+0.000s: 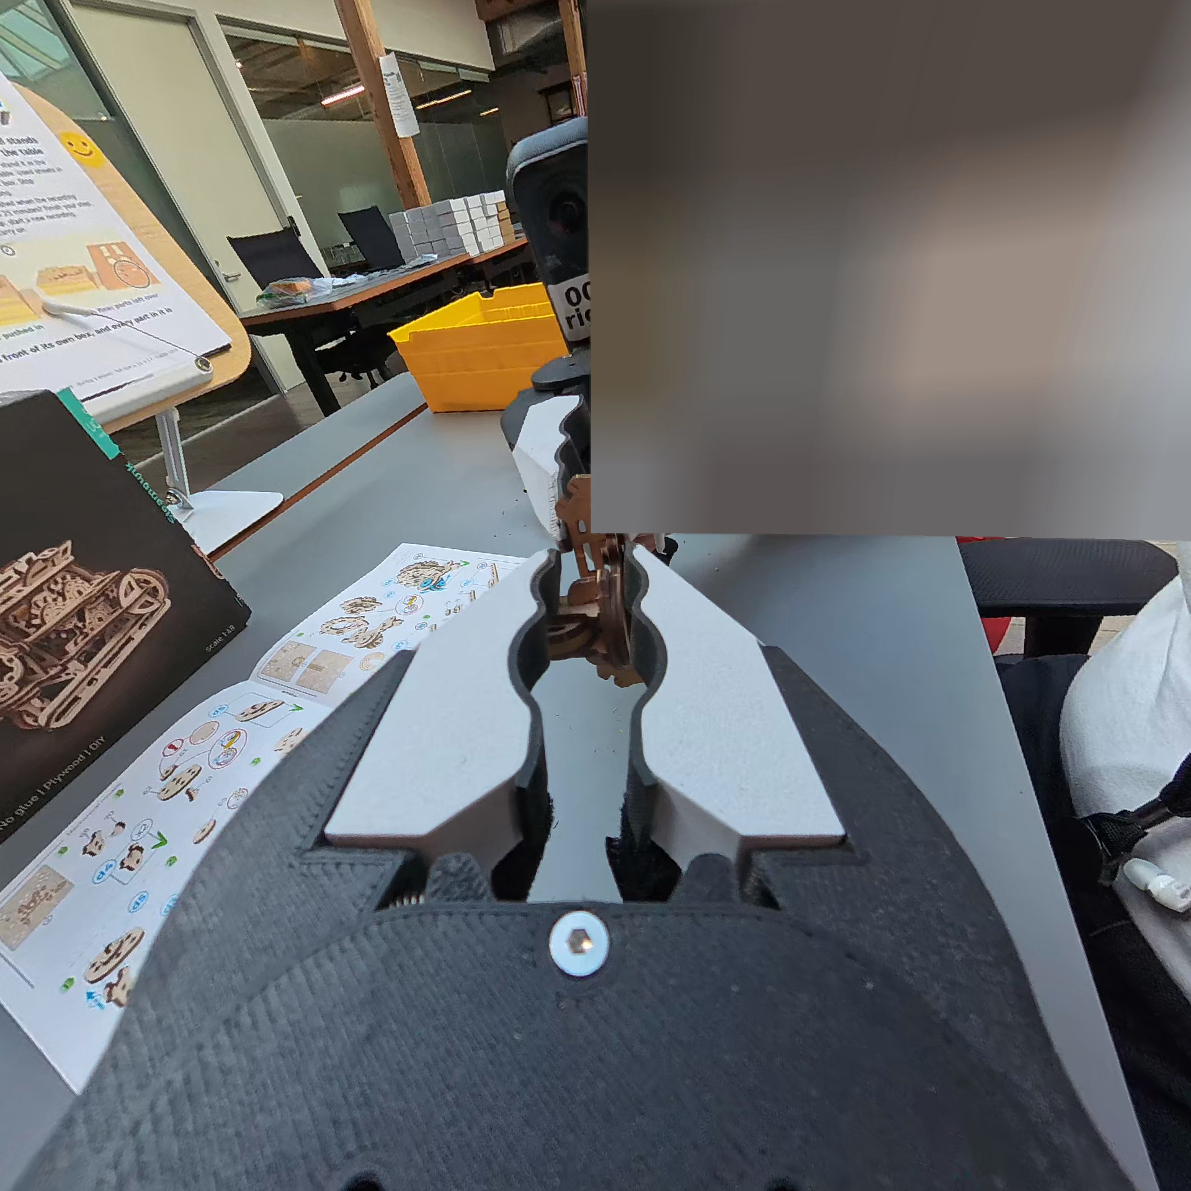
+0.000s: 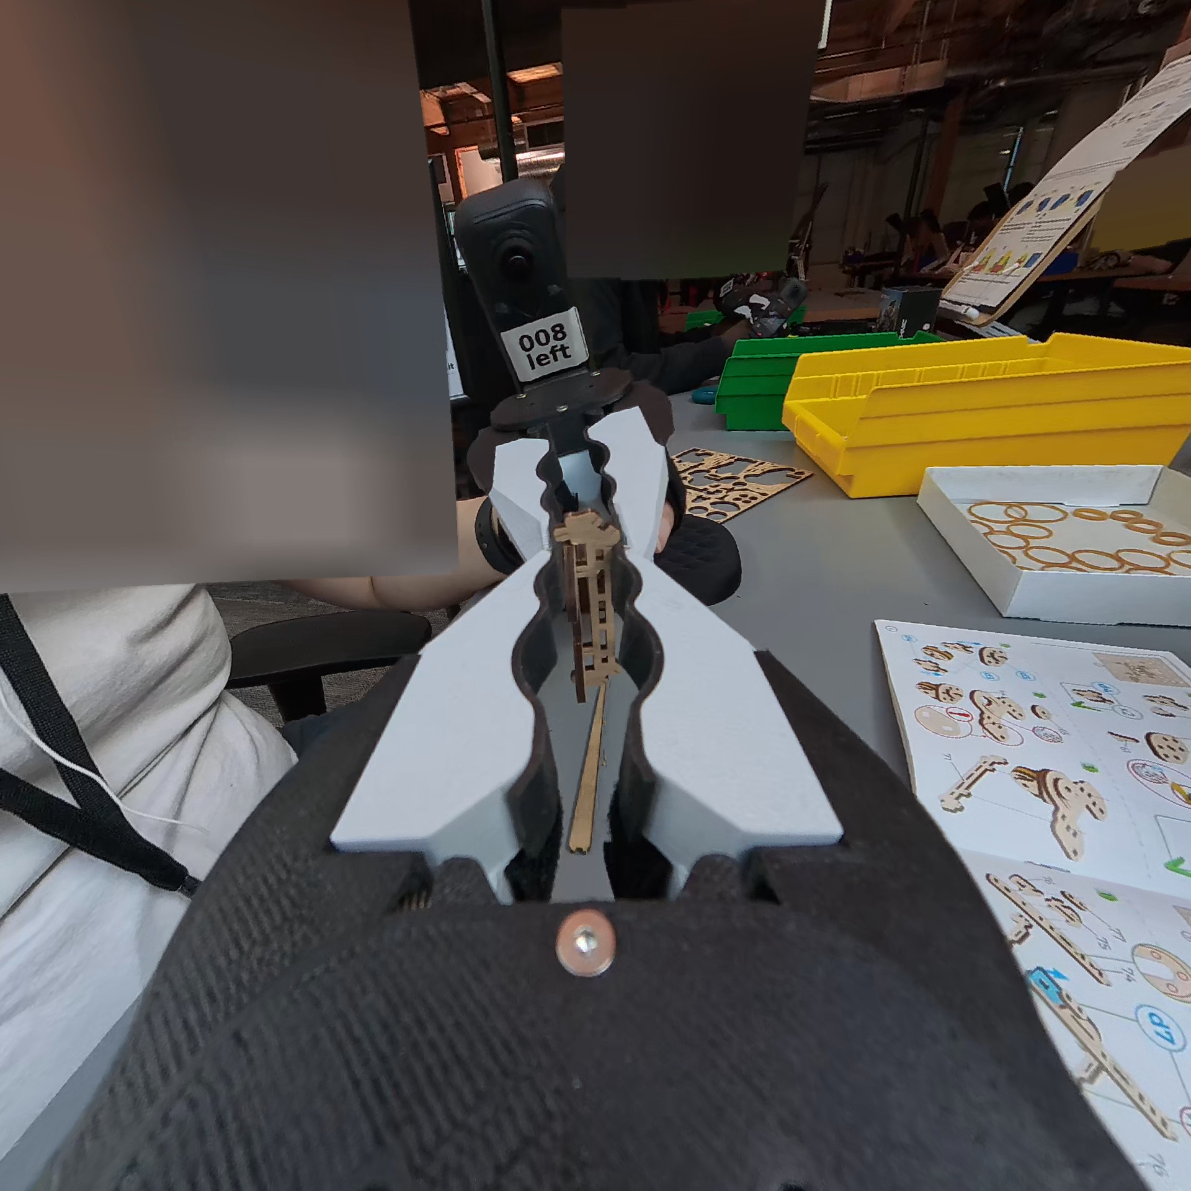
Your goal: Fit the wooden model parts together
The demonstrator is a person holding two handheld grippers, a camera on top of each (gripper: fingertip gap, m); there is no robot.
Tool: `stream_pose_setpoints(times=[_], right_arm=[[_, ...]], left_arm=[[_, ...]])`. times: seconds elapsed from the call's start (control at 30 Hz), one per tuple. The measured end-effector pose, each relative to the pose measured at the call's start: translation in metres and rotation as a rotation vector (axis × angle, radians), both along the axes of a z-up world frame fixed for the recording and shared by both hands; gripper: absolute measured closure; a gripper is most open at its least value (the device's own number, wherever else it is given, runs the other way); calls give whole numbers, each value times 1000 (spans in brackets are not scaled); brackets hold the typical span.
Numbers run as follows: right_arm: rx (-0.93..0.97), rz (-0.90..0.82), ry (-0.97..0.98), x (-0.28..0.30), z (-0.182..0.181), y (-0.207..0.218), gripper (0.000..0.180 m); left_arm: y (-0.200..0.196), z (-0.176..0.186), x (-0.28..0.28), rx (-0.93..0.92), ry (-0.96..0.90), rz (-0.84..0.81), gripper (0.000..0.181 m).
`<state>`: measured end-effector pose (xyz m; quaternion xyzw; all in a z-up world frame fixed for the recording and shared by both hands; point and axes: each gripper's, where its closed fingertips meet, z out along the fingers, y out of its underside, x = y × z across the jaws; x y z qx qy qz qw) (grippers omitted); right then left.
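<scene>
Over the grey table (image 2: 805, 580), both hand-held grippers (image 1: 590, 606) (image 2: 590, 619) clamp one pale, notched, seemingly part-built wooden model (image 2: 590, 619).

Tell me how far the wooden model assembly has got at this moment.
Mid-job. Done: the punched-out plywood sheet shows parts already removed. In hand: the left gripper is shut on a small gear subassembly, and the right gripper is shut on a notched wooden strip, tip to tip. Left: whether they are seated is unclear; the ring sheet looks unused.

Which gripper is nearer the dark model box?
Left. The dark model box stands just off the left gripper's left side; the right gripper is farther, beyond the left gripper's fingertips.
</scene>
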<state>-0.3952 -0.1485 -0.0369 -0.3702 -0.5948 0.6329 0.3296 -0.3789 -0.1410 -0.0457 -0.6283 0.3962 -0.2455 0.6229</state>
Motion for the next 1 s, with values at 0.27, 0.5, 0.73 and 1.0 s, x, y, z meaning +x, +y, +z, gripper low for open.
stream_pose_setpoints(times=[0.27,0.5,0.73,1.0], right_arm=[[-89,2,-43,-3,0,2,166],[-230,101,-58,0,7,0,165],[-238,58,-40,-2,9,5,167],[-363,58,-77,-6,9,9,166]], left_arm=[[2,0,-3,-21,-7,5,166],[-1,2,-2,-109,-96,-62,167],[1,6,-1,-114,-142,-64,167],[5,5,-3,-143,-162,-59,168]])
